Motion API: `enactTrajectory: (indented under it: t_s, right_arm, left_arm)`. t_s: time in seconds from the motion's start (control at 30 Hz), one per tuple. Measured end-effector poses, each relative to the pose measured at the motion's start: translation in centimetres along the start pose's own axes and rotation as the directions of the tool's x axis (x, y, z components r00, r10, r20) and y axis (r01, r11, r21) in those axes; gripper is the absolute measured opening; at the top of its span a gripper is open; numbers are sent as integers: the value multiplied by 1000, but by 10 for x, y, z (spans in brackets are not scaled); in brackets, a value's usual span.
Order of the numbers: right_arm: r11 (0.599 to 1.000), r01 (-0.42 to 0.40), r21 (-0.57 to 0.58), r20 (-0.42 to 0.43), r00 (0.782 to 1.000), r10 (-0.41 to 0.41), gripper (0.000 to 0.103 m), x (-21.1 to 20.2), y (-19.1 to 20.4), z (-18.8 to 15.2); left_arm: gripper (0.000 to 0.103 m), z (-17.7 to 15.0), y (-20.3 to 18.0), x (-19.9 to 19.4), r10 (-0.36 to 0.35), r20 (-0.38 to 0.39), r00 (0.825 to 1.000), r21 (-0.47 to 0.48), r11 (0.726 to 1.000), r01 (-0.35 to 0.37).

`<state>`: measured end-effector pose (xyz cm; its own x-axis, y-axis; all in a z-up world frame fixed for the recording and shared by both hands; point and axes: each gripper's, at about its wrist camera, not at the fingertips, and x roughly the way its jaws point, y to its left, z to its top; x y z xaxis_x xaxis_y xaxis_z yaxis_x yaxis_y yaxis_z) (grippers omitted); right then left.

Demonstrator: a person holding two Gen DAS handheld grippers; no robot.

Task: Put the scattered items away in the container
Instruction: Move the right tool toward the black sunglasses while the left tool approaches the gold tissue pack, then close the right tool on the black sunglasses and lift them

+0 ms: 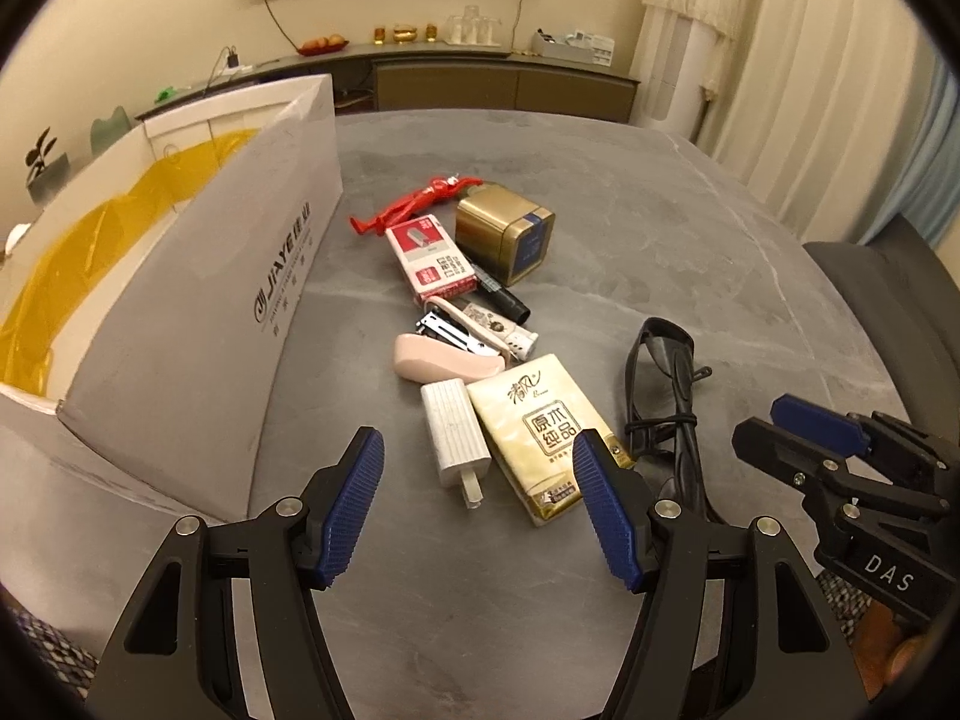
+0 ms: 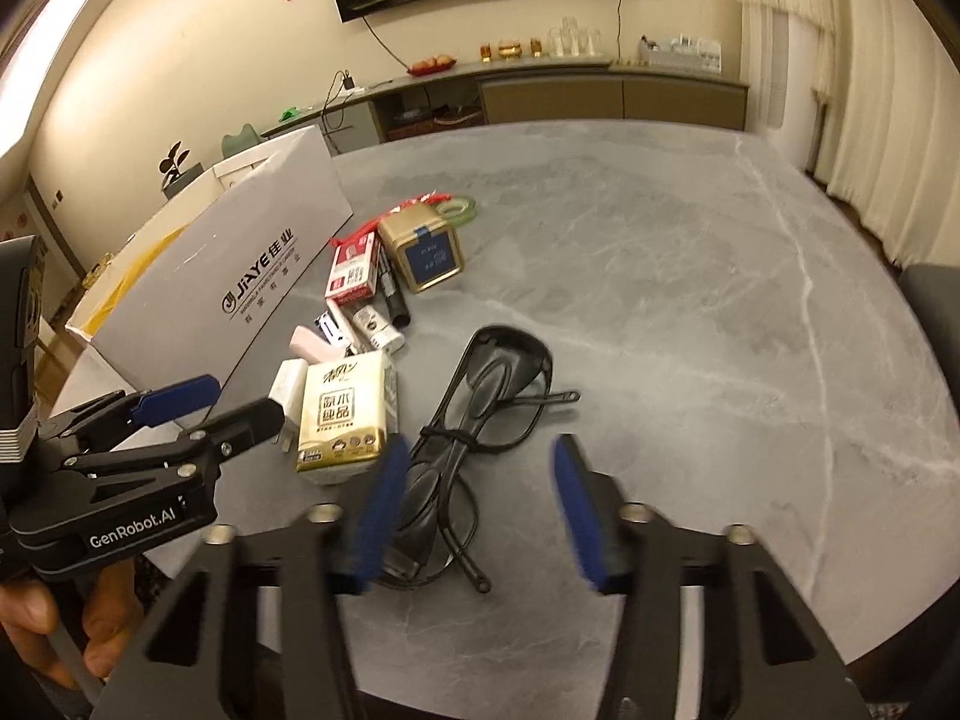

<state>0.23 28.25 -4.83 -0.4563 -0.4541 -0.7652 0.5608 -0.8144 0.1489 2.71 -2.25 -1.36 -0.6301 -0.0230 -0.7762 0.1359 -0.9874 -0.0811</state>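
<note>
Desk (image 1: 630,228) carries a big white box (image 1: 198,324) at the left, open top, yellow liner (image 1: 90,252) inside, nothing tidied into it that shows; the tall near wall is the main risk, anything carried low could clip the rim and drop back. The items lie in a tight cluster just right of the box: gold tin (image 1: 504,234), red carton (image 1: 429,258), tissue pack (image 1: 543,429), black glasses (image 2: 474,420), pink stapler (image 1: 447,351), white charger (image 1: 453,441), marker (image 1: 501,294), red toy (image 1: 414,204). Left hand-held gripper (image 1: 477,507) hangs wide open and empty over charger and tissue pack; closing here could catch both, or shove the pack into the glasses. Right hand-held gripper (image 2: 474,516) is partway open, holds nothing, glasses between its jaws with no pad visibly pressing. Likely the glasses go first; thin folded arms tied by a band could slip or twist out of the pads, and a loose arm could snag. Both grippers sit close, so collision is possible.
</note>
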Motion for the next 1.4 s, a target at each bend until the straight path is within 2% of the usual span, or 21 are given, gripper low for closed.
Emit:
enactTrajectory:
  t_s: [0.03,0.1,0.13,0.2,0.3,0.37,0.4,0.43,0.5,0.57,0.93,1.07,1.23,1.33,1.4]
  right_arm:
    - [1000,-18,-2,-1,1000,18,39,-7,-3,-6]
    - [999,-41,-21,1,999,41,35,-11,46,2]
    - [998,-48,-30,4,999,48,35,-10,62,2]
    - [996,-66,-53,9,998,67,35,-14,35,-6]
    - [994,-80,-68,6,997,81,39,4,8,-9]
    - [995,-83,-59,-14,997,82,51,4,5,-13]
    - [995,-85,-57,-23,996,84,64,3,2,-15]
    - [995,-84,-58,-26,996,83,72,3,3,-17]
    - [994,-81,-68,-33,996,79,75,7,6,-19]
    - [993,-76,-88,-50,996,72,75,11,7,-21]
    - [993,-25,-119,-136,991,9,75,41,-14,-23]
    - [997,23,-70,-145,989,-33,75,48,-38,-13]
    - [999,-31,22,-146,989,33,75,45,-62,-3]
    - [999,-50,10,-138,989,51,76,44,-61,2]
    - [998,-67,-12,-144,987,64,76,46,-55,3]
  left_arm:
    - [47,0,0,0,7,0,1000,2,1000,-7]
    - [30,1,1,1,22,-1,1000,4,1000,-22]
    - [30,1,2,3,21,-8,1000,-1,1000,-21]
    - [30,0,6,5,3,-26,1000,-18,1000,-3]
    - [31,0,7,8,-18,-42,999,-33,999,17]
    - [36,-1,5,9,-25,-50,998,-32,999,23]
    - [38,-1,4,10,-28,-54,998,-32,999,26]
    - [39,-1,3,11,-24,-58,998,-29,999,23]
    - [42,-2,3,15,-19,-69,997,-25,1000,18]
    - [47,-3,3,18,-14,-78,997,-24,1000,13]
    - [50,-2,5,37,-1,-114,993,-21,1000,-2]
    - [54,2,6,41,6,-109,994,-18,1000,-8]
    - [53,8,21,43,18,-112,994,-73,997,-26]
    - [54,7,23,43,-31,-108,994,-99,995,20]
    - [54,6,17,48,-42,-118,992,-76,997,33]
